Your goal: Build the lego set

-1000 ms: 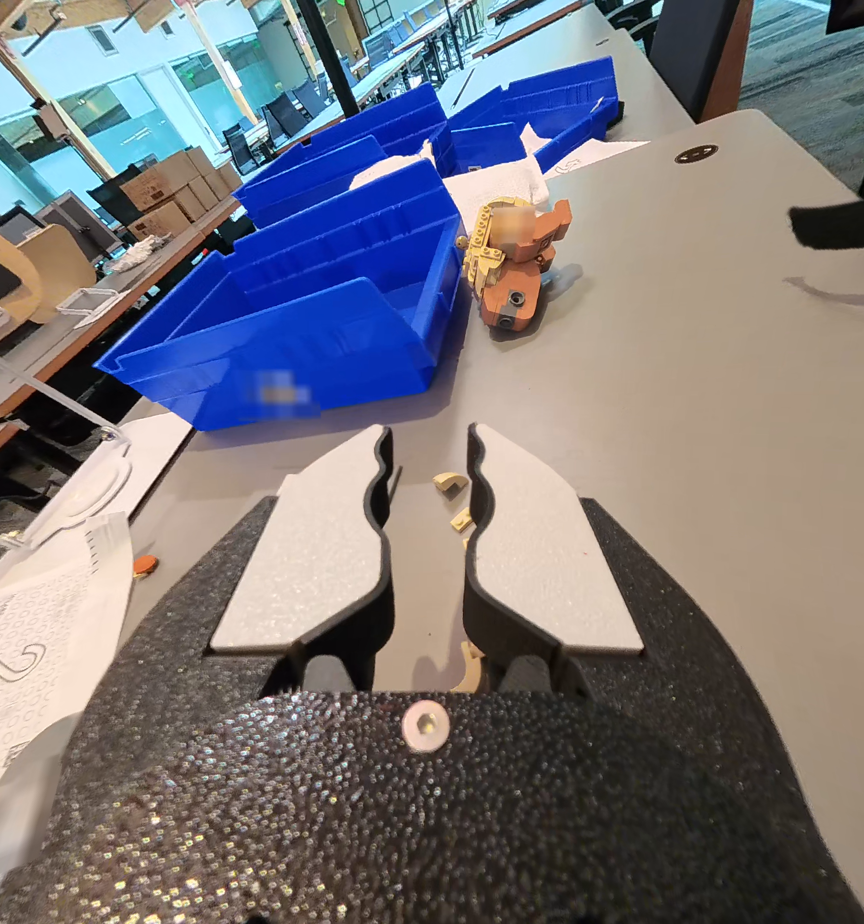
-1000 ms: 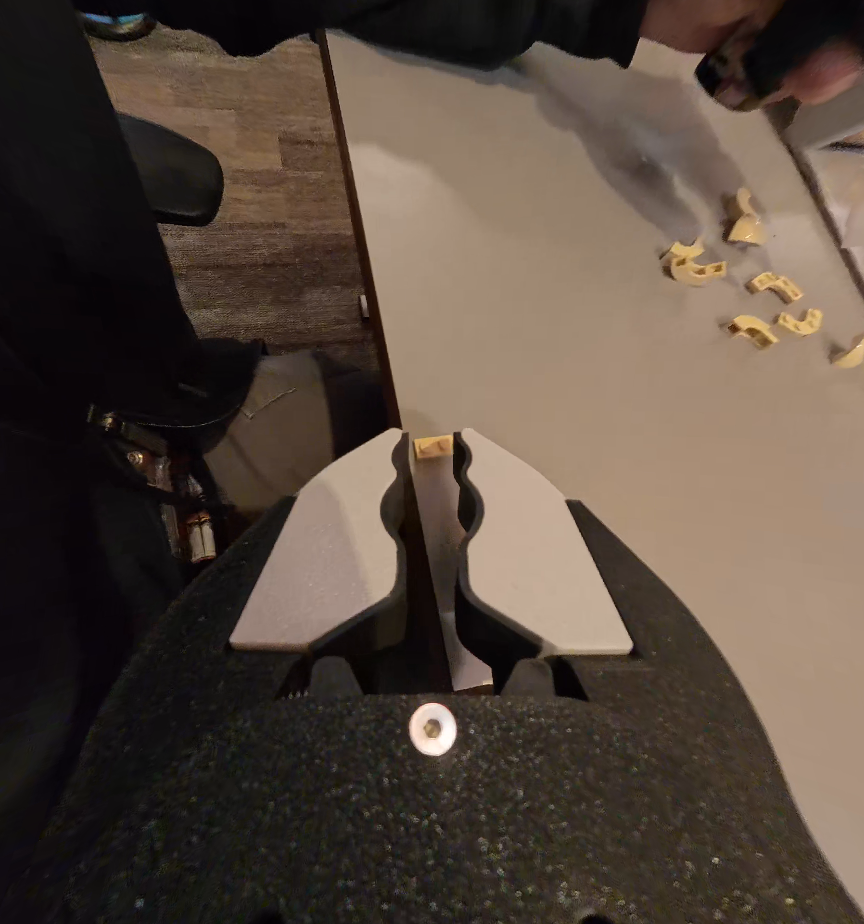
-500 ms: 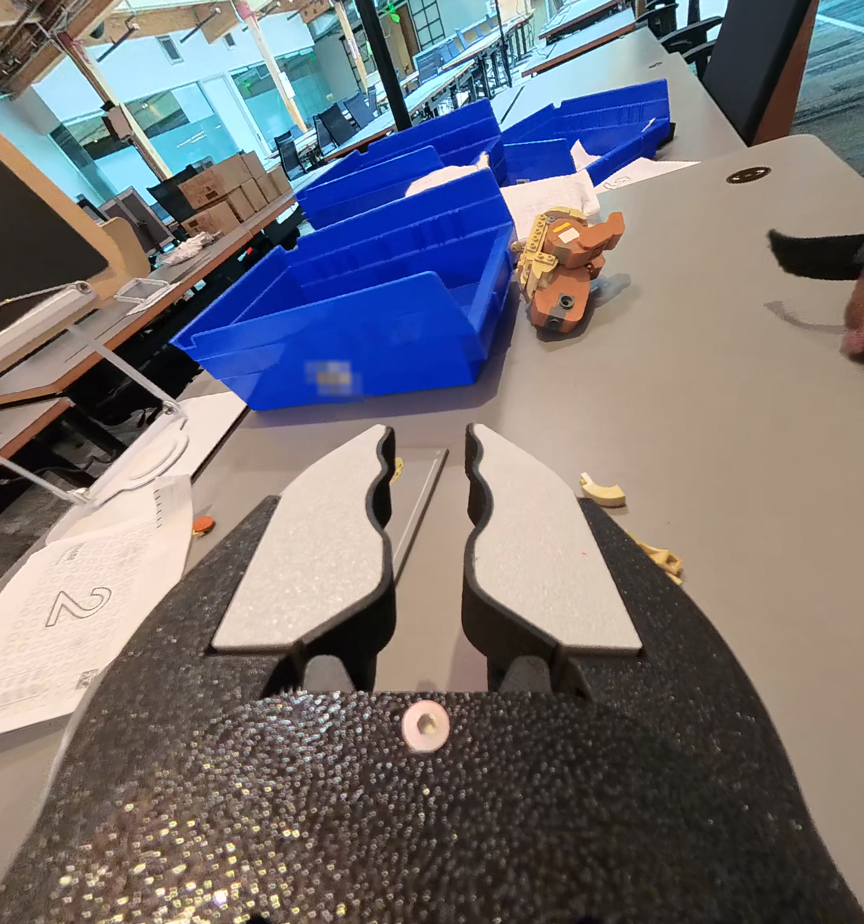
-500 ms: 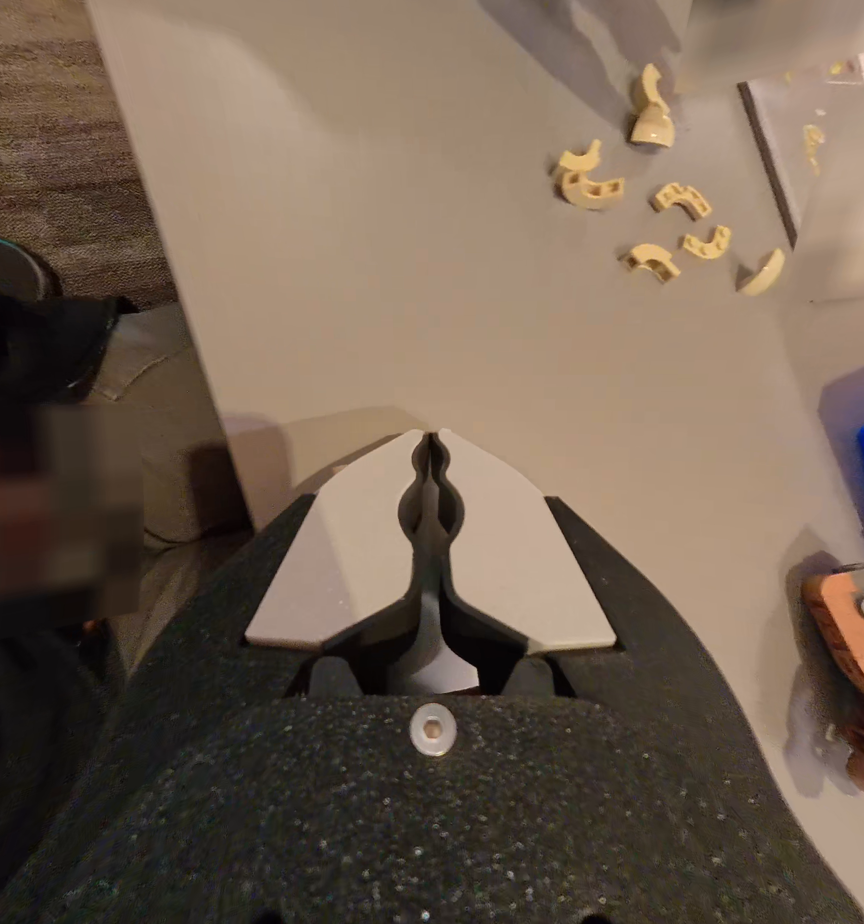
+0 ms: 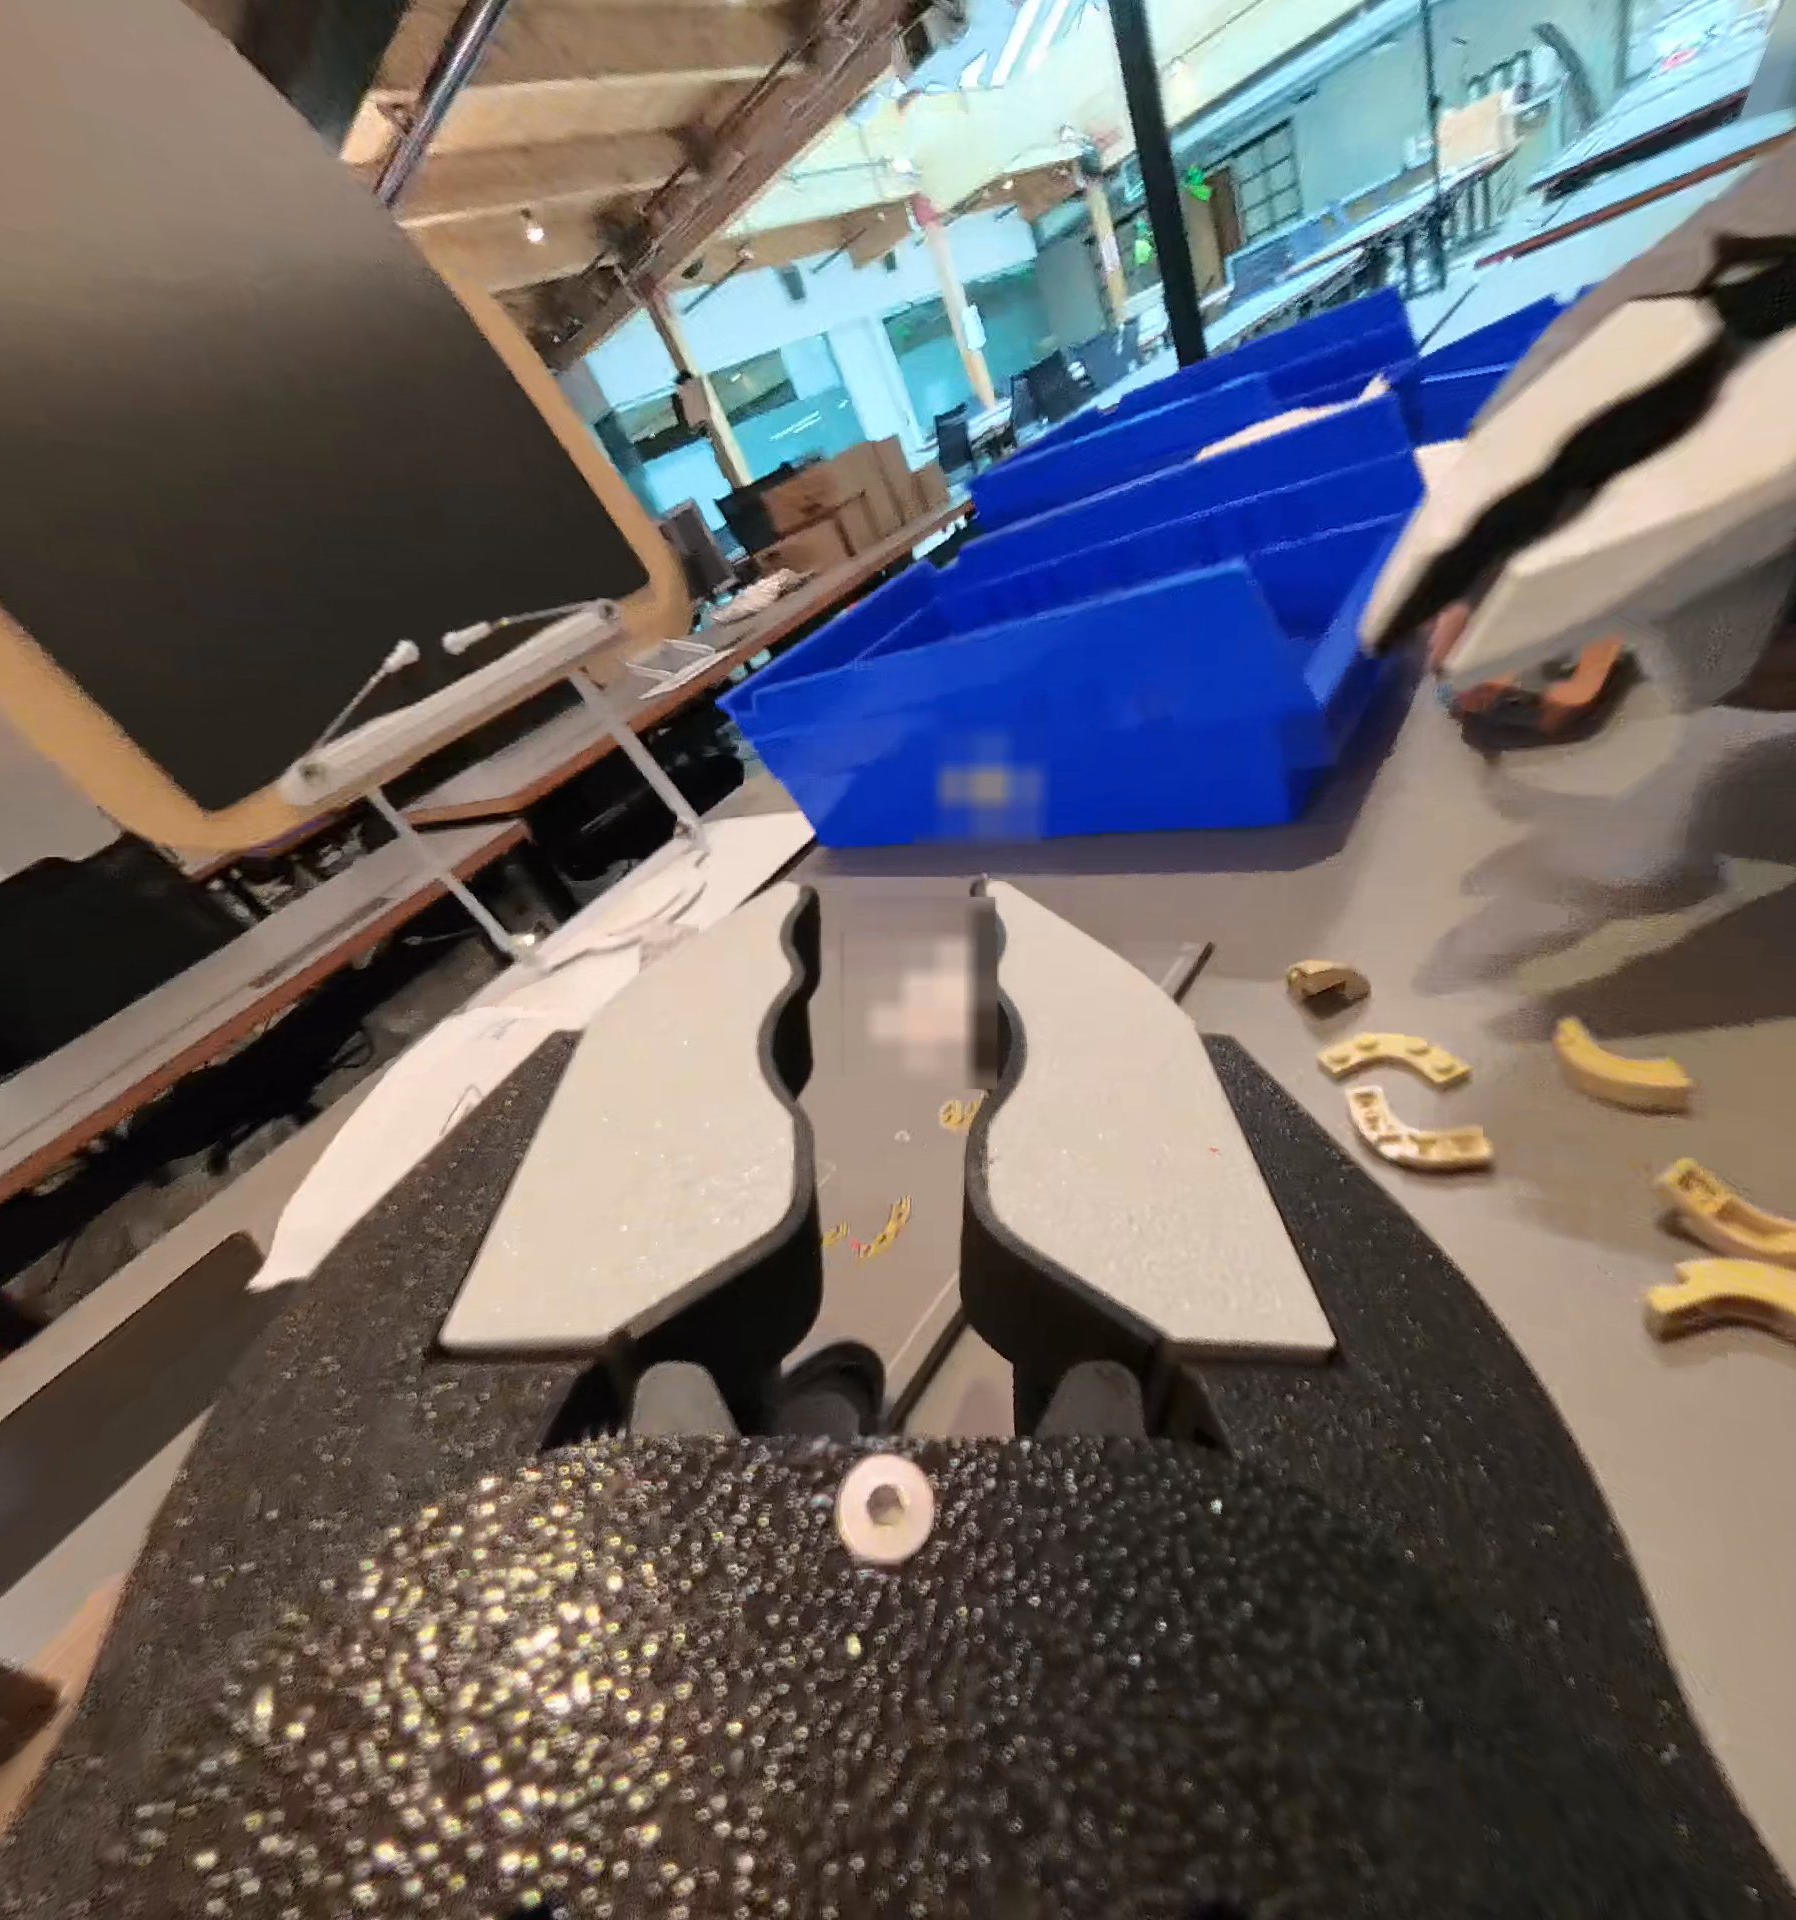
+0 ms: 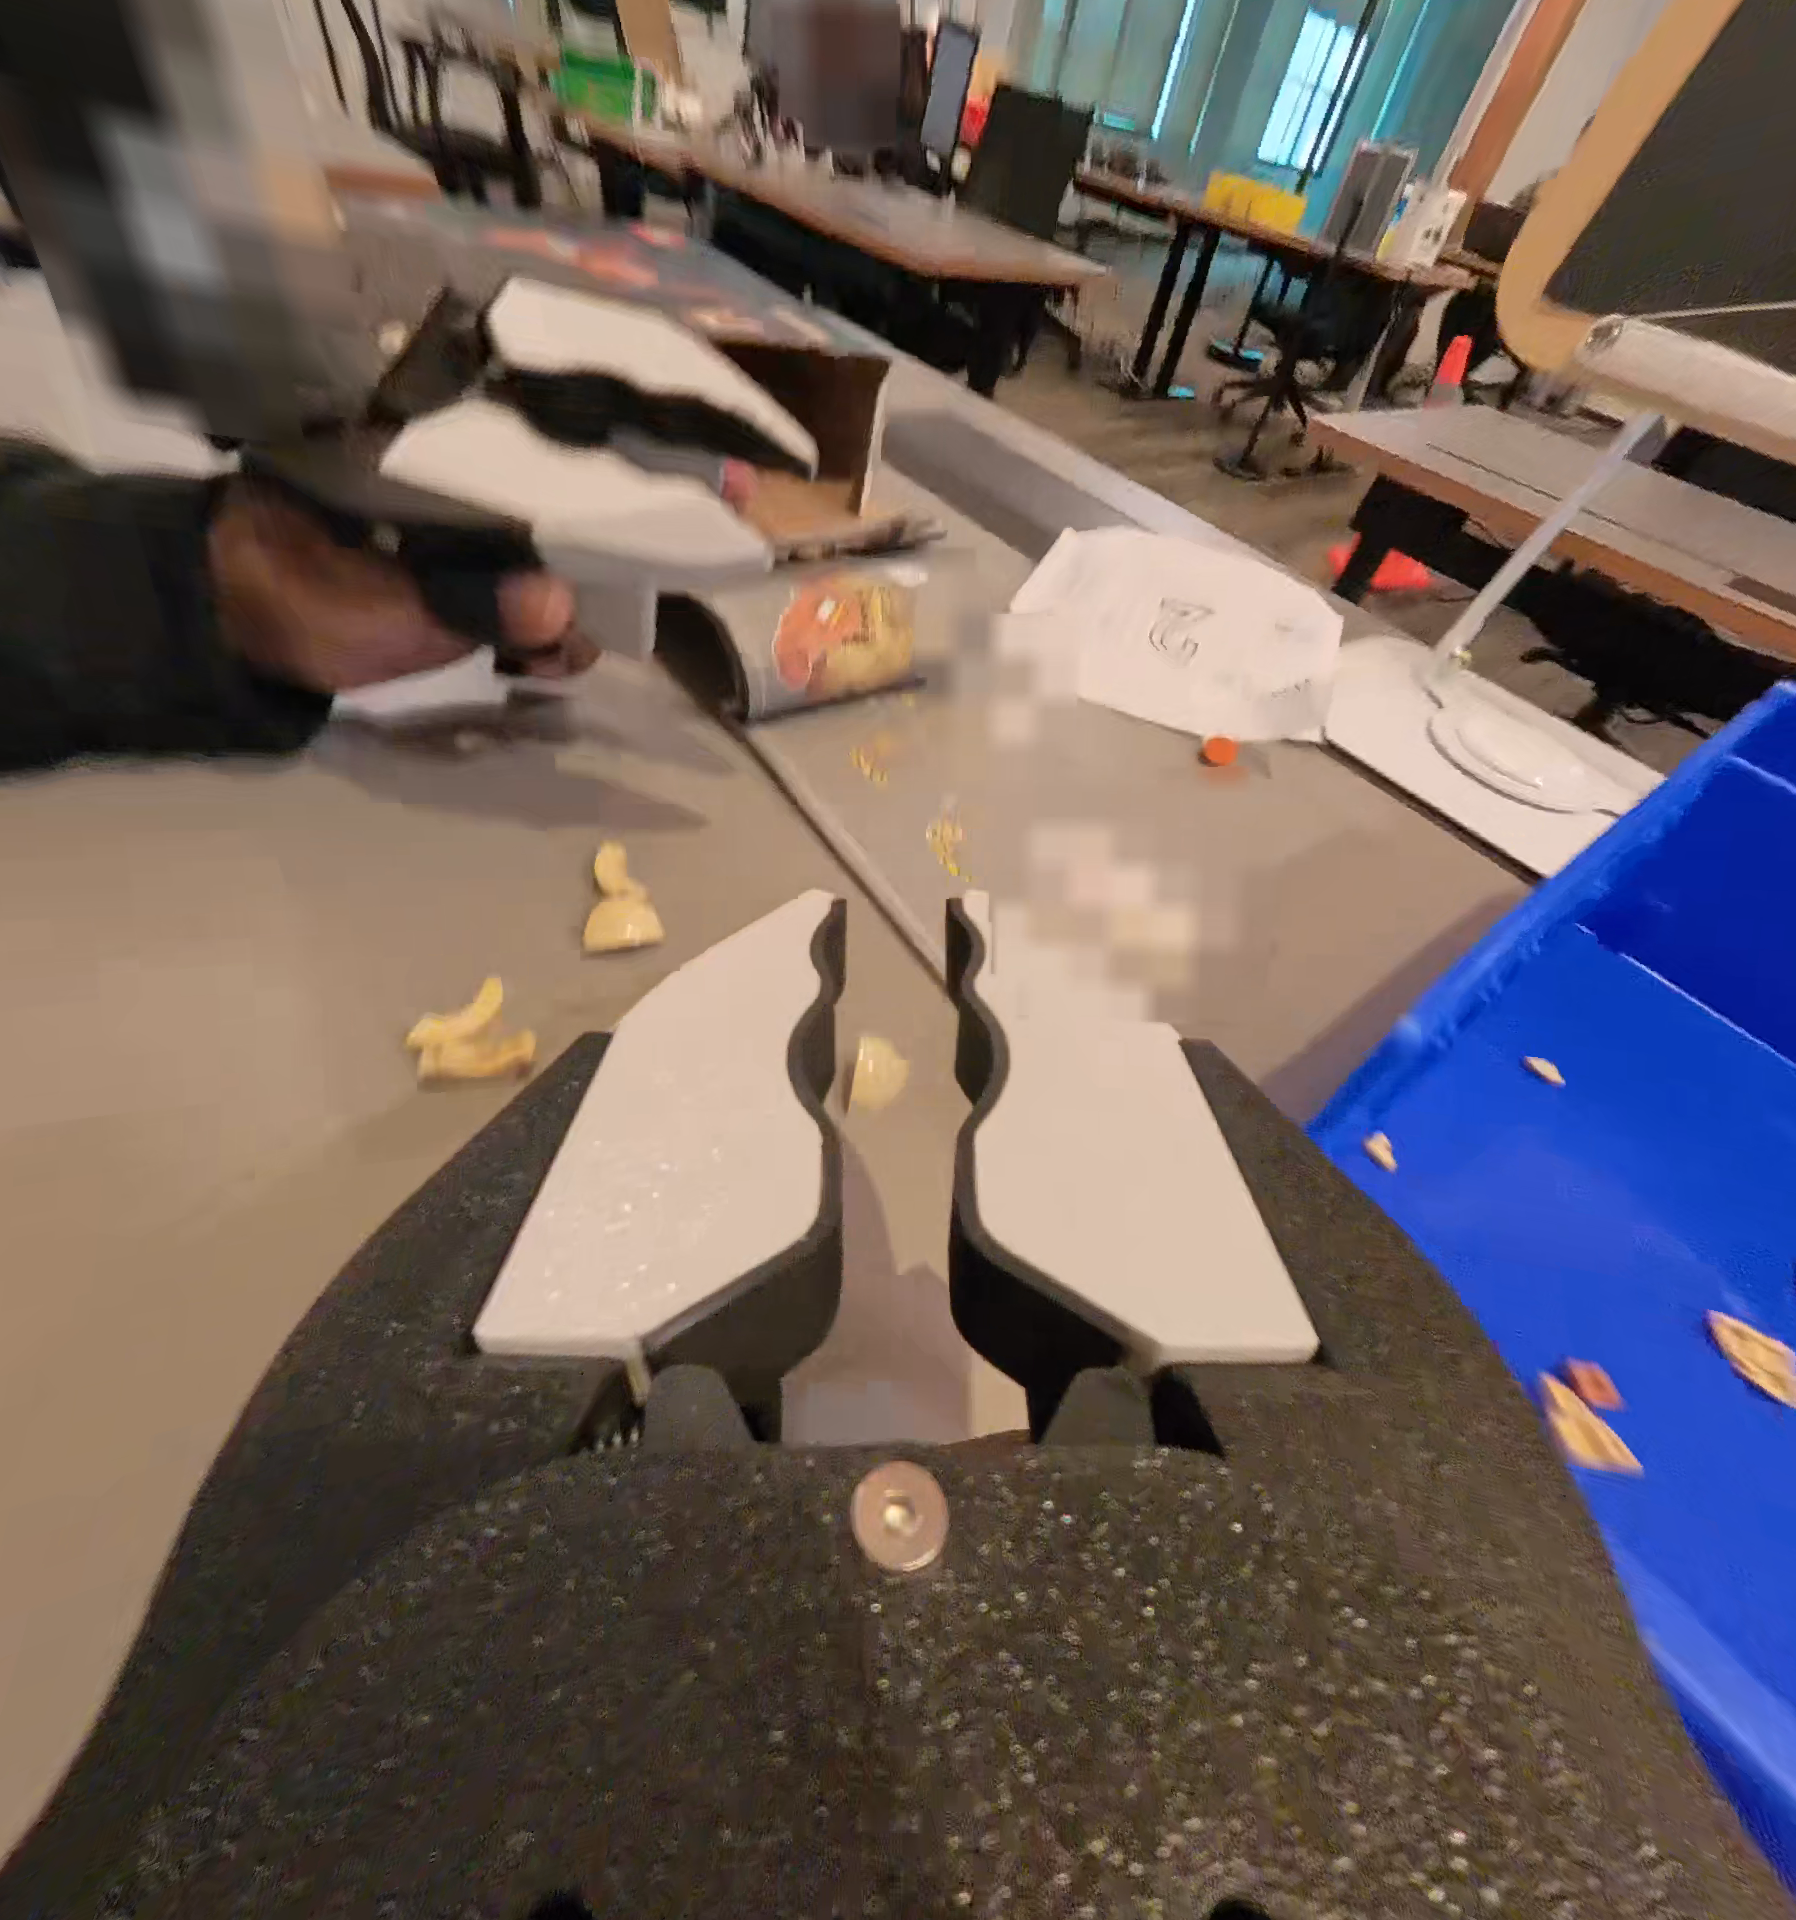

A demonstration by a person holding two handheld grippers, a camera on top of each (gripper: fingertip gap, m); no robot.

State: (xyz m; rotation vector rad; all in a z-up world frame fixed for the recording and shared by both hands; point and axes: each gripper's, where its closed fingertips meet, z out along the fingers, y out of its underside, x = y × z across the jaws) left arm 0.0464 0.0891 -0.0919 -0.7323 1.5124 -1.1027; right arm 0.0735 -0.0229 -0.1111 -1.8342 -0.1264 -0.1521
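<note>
My left gripper is open with nothing between its fingers and hangs over the grey table. Several tan curved pieces lie on the table to its right. My right gripper is open. One tan piece shows in the gap between its fingers and lies on the table, not gripped. More tan pieces lie to its left. In the left wrist view the right gripper hovers over a brown block model. In the right wrist view a hand holds the left gripper at the upper left.
A blue bin stands behind the pieces; in the right wrist view it holds small tan bits. A printed booklet, a white sheet, an orange stud and a lamp base lie farther back. There is about 12 cm between the tips of the two grippers.
My right gripper's jaws were shut with nothing seen between them half a second ago and have opened; it swung from the table edge towards the bin. My left gripper stayed open and moved left.
</note>
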